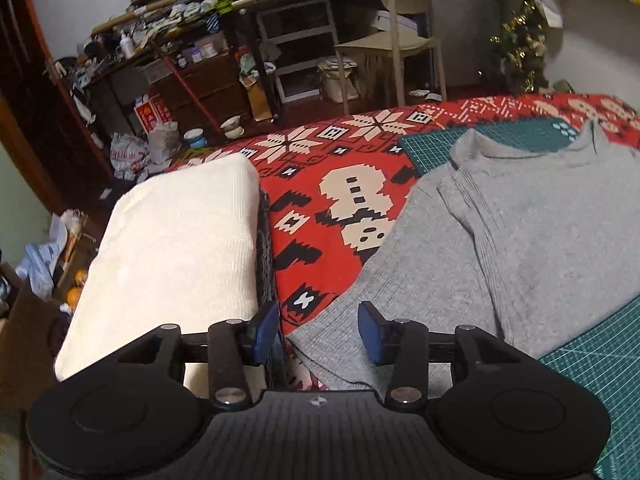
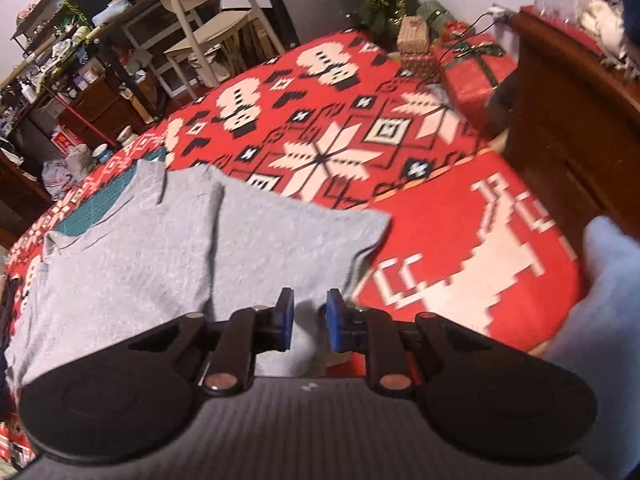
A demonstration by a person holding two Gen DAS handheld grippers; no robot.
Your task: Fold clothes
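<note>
A grey knit sweater [image 1: 520, 232] lies flat on the green cutting mat [image 1: 600, 380] and the red patterned blanket [image 1: 320, 168]. One side is folded inward. My left gripper [image 1: 318, 332] hovers over the sweater's near left corner, open, with nothing between its blue pads [image 1: 370, 334]. In the right wrist view the grey sweater [image 2: 160, 240] spreads to the left, its folded edge running toward the gripper. My right gripper [image 2: 309, 320] stands just above the sweater's near right edge. Its jaws are narrowly apart and grey cloth shows below the gap, not pinched.
A folded white garment [image 1: 176, 248] rests on a dark patterned one at the left of the bed. A pale blue soft shape [image 2: 600, 288] sits at the right edge. A chair [image 1: 400, 40], cluttered shelves [image 1: 168, 40], wrapped gifts [image 2: 472, 68] and a wooden cabinet [image 2: 580, 120] surround the bed.
</note>
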